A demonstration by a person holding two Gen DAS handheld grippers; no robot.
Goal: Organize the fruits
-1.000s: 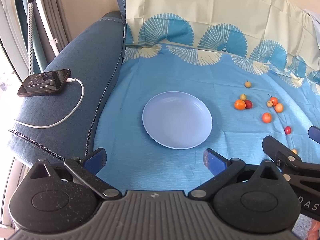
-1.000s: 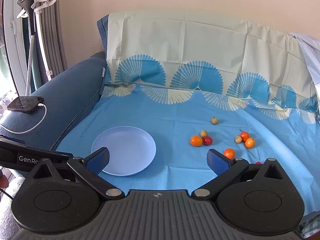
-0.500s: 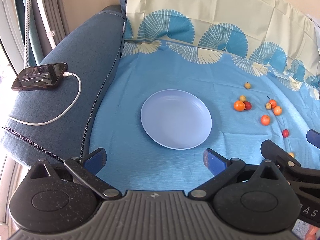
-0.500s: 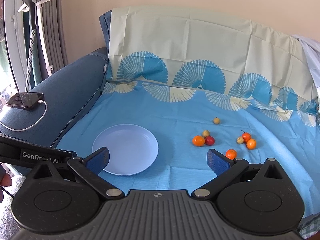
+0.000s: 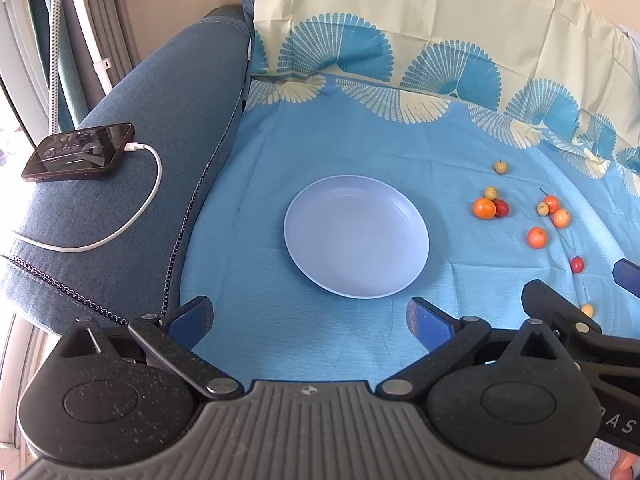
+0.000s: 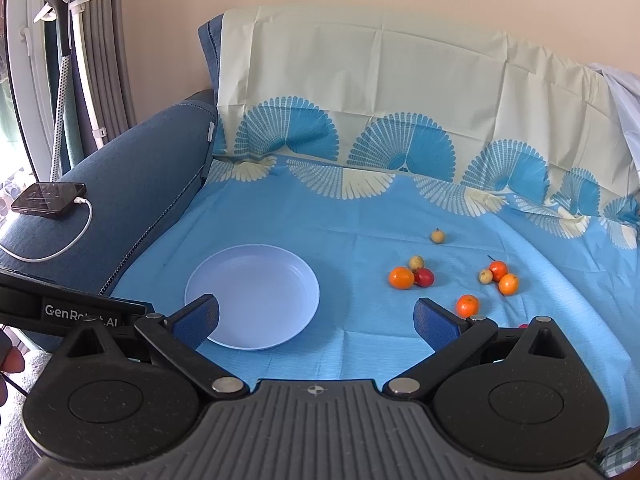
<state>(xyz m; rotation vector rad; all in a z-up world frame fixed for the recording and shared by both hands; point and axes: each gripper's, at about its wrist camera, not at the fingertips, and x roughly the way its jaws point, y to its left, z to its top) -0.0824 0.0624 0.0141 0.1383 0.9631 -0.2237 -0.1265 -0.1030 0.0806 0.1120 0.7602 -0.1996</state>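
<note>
A pale lilac plate (image 5: 416, 236) (image 6: 308, 292) lies empty on the blue cloth. To its right lie several small fruits: an orange one (image 5: 484, 208) (image 6: 401, 277) touching a red one (image 5: 501, 208) (image 6: 424, 277), a yellow one (image 5: 500, 167) (image 6: 438, 236) farther back, and more orange, yellow and red ones (image 5: 536, 237) (image 6: 467, 305). My left gripper (image 5: 308, 324) is open and empty, just in front of the plate. My right gripper (image 6: 316, 320) is open and empty, in front of the plate and the fruits; it also shows in the left wrist view (image 5: 580, 292).
The blue sofa armrest (image 5: 132, 152) on the left carries a phone (image 5: 78, 151) (image 6: 49, 198) on a white charging cable (image 5: 132, 224). The cream and blue cloth (image 6: 360, 92) hangs over the backrest. A white stand (image 6: 68, 40) is at the far left.
Both views have shifted slightly; the plate and fruits keep their places on the cloth. Both grippers stay open and empty.
</note>
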